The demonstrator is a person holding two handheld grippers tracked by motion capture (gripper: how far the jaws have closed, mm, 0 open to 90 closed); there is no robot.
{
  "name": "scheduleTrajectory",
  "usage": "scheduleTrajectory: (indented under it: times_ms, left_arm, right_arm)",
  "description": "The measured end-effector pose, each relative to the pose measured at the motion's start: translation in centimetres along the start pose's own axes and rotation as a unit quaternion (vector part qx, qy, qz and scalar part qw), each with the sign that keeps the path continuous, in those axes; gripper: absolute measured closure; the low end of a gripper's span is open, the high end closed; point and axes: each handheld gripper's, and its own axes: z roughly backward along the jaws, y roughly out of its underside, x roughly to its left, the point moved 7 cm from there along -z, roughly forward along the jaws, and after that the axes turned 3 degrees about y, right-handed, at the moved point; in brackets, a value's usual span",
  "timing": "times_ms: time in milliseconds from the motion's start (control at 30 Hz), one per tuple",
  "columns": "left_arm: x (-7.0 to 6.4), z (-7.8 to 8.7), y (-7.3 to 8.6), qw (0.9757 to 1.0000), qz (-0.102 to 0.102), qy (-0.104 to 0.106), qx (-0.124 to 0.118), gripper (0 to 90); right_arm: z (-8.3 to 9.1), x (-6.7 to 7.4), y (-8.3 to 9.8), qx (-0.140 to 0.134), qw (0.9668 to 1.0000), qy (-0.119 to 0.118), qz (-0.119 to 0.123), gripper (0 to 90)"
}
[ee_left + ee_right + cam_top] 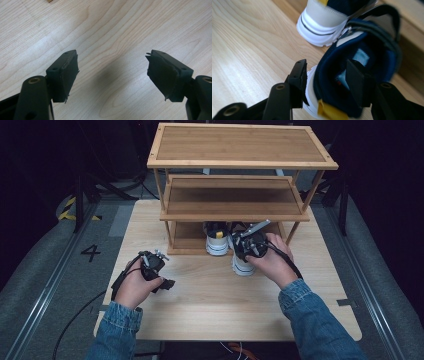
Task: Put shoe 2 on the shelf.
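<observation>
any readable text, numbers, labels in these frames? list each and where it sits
"4": black numeral on the grey floor, left of the table.
Light patch inside the navy shoe in the right gripper view: possibly a label, too blurred to read.
No readable text on the wooden shelf rack or the other shoe.

The left claw [167,283] hangs low in the left hand [134,287], jaws spread wide with nothing between them. The right claw [243,251], gripped by the right hand [272,262], points forward and down, jaws parted.
</observation>
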Motion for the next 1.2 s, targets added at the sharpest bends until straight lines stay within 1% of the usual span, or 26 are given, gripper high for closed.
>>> scheduleTrajectory:
  times_ms: [100,200,233,267,300,333,400,433,467,533,567,600,633,667,700,767,800,833,900,1000,1033,1067,1133,1167,1200]
  left_arm:
    - [-0.2,-0.2,-0.5,1.0000,-0.003,0.002,0.002,24.8]
    - [-0.3,-0.3,-0.8,0.9999,-0.009,0.004,0.003,24.7]
    - [-0.4,-0.3,-0.9,1.0000,-0.008,0.003,0.004,24.7]
    - [-0.3,-0.4,-1.0,0.9999,-0.013,0.001,0.004,24.6]
    - [-0.3,-0.4,-1.1,0.9999,-0.011,0.002,0.004,24.6]
    - [-0.3,-0.4,-1.1,0.9999,-0.014,0.002,0.006,24.6]
    - [-0.3,-0.5,-1.2,0.9999,-0.013,0.001,0.008,24.6]
    - [-0.4,-0.5,-1.2,0.9999,-0.012,0.002,0.008,24.6]
    - [-0.4,-0.5,-1.2,0.9999,-0.013,0.002,0.008,24.6]
    - [-0.4,-0.5,-1.2,0.9999,-0.012,0.002,0.008,24.6]
    - [-0.4,-0.5,-1.1,0.9999,-0.013,0.001,0.009,24.6]
    - [-0.4,-0.4,-1.1,0.9999,-0.014,0.001,0.008,24.6]
    - [-0.4,-0.4,-1.1,0.9999,-0.016,-0.001,0.006,24.6]
    - [-0.4,-0.4,-1.1,0.9999,-0.016,-0.001,0.006,24.6]
    - [-0.4,-0.3,-1.0,0.9999,-0.014,-0.001,0.007,24.6]
    - [-0.4,-0.3,-0.9,0.9999,-0.012,0.001,0.004,24.6]
    - [-0.3,-0.2,-0.8,0.9999,-0.009,-0.001,0.006,24.6]
    - [-0.3,-0.2,-0.8,0.9999,-0.009,-0.001,0.006,24.6]
    - [-0.1,-0.1,-0.5,0.9999,-0.008,-0.004,0.007,24.6]
    - [0.0,0.0,-0.2,1.0000,-0.003,-0.005,0.005,24.6]
    - [0.1,0.1,0.0,1.0000,-0.002,-0.006,0.006,24.7]
    - [0.2,0.1,0.2,1.0000,0.000,-0.007,0.004,24.7]
    - [0.3,0.3,0.6,0.9999,0.007,-0.009,0.004,24.7]
    - [0.3,0.3,0.6,0.9999,0.007,-0.009,0.004,24.7]
    - [0.5,0.4,0.9,0.9999,0.009,-0.010,0.004,24.7]
  right_arm:
    - [1.7,-0.2,0.2,-0.019,0.9998,0.007,-0.008,52.8]
    - [3.2,-0.1,0.7,-0.029,0.9992,0.006,-0.028,53.1]
    - [3.7,-0.1,0.9,-0.032,0.9989,0.004,-0.035,53.9]
    - [4.1,-0.2,1.3,-0.030,0.9987,0.004,-0.042,54.7]
    - [4.6,-0.1,1.7,-0.028,0.9985,0.003,-0.047,55.6]
    - [4.8,-0.1,1.9,-0.029,0.9984,0.003,-0.049,56.5]
    - [5.1,0.0,2.6,-0.023,0.9982,0.000,-0.055,59.7]
    - [5.3,0.2,3.1,-0.014,0.9985,-0.005,-0.053,65.2]
    - [5.4,0.3,3.4,-0.011,0.9988,-0.006,-0.047,68.2]
    - [5.2,0.6,4.1,-0.005,0.9990,-0.007,-0.043,74.9]
    - [5.0,0.8,4.5,-0.003,0.9989,-0.013,-0.046,77.0]
    - [4.7,1.0,4.8,0.000,0.9984,-0.022,-0.052,77.9]
    - [4.3,1.1,5.1,0.000,0.9982,-0.027,-0.053,79.5]
    - [4.3,1.1,5.1,0.000,0.9982,-0.027,-0.053,79.5]
    - [3.3,1.2,5.5,0.004,0.9979,-0.031,-0.057,81.6]
    - [3.0,1.2,5.6,0.005,0.9979,-0.031,-0.058,82.5]
    - [2.1,1.3,5.8,0.003,0.9972,-0.036,-0.065,84.3]
    - [2.1,1.3,5.8,0.003,0.9972,-0.036,-0.065,84.3]
    - [1.3,1.4,5.7,-0.001,0.9964,-0.043,-0.073,86.0]
    - [0.6,1.4,5.4,-0.013,0.9968,-0.036,-0.069,89.0]
    - [0.3,1.2,5.2,-0.019,0.9972,-0.029,-0.067,90.0]
    - [0.2,1.1,5.1,-0.018,0.9973,-0.025,-0.066,90.0]
    - [0.2,0.8,4.8,-0.026,0.9970,-0.027,-0.068,90.0]
    - [0.2,0.8,4.8,-0.026,0.9970,-0.027,-0.068,90.0]
    - [0.2,0.6,4.5,-0.035,0.9970,-0.023,-0.066,90.0]
